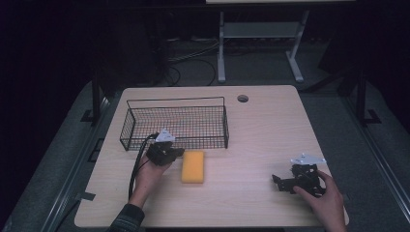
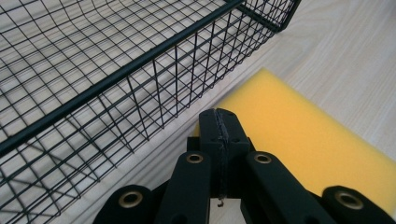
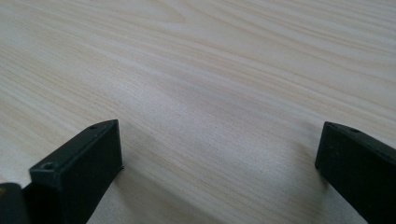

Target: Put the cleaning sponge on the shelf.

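Beside the wire basket lies a flat yellow rectangular sponge; left gripper closed, empty.

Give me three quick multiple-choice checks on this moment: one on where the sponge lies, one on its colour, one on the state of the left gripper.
1. Where does the sponge lie?
A. inside the wire basket
B. on the table, just in front of the wire basket
C. between the right gripper's jaws

2. What colour is the sponge?
A. yellow
B. blue
C. green

3. How do the jaws of the left gripper stand?
A. wide open
B. shut on the sponge
C. shut, with nothing between them

Answers: 1 B, the high view shows it on the table outside the basket's near wall. 2 A, it is yellow in two views. 3 C, the left gripper view shows the jaws pressed together beside the sponge.
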A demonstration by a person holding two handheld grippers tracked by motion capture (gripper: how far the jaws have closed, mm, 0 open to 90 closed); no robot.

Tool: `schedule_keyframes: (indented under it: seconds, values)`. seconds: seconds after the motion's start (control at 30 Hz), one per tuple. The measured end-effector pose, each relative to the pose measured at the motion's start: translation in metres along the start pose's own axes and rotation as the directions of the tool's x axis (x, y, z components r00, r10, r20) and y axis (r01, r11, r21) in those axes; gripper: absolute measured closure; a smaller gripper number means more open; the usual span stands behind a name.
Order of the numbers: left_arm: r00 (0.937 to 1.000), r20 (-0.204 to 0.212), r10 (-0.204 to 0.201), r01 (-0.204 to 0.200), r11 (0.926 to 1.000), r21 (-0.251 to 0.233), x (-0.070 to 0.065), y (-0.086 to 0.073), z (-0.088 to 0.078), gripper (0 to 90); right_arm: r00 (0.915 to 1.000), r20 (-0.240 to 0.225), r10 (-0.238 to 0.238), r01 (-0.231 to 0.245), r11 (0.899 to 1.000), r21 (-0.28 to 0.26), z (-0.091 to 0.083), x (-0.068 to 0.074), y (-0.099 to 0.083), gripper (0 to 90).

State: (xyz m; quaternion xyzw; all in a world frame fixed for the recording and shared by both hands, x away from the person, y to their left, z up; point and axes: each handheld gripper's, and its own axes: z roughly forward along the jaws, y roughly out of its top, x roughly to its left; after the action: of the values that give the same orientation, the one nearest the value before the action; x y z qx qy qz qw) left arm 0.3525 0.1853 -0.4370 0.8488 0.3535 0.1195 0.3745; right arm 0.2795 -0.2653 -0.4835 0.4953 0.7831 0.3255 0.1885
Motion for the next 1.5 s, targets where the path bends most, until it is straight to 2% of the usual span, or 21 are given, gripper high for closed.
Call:
schedule_keyframes:
  seconds: [0.33, 1.03, 1.5]
  values:
    - [0.9998, -0.012, 0.017, -0.017, 0.9997, 0.016, -0.001, 0.003, 0.006, 89.8, 1.0, 0.0, 0.0, 0.0, 1.0, 0.0, 0.0, 0.0, 0.0, 0.0]
    - [0.9985, 0.028, 0.048, -0.048, 0.9986, 0.019, -0.018, 0.016, 0.025, 89.8, 1.0, 0.0, 0.0, 0.0, 1.0, 0.0, 0.0, 0.0, 0.0, 0.0]
    - [0.9954, 0.06, 0.074, -0.076, 0.9969, 0.022, -0.031, 0.025, 0.037, 89.8, 1.0, 0.0, 0.0, 0.0, 1.0, 0.0, 0.0, 0.0, 0.0, 0.0]
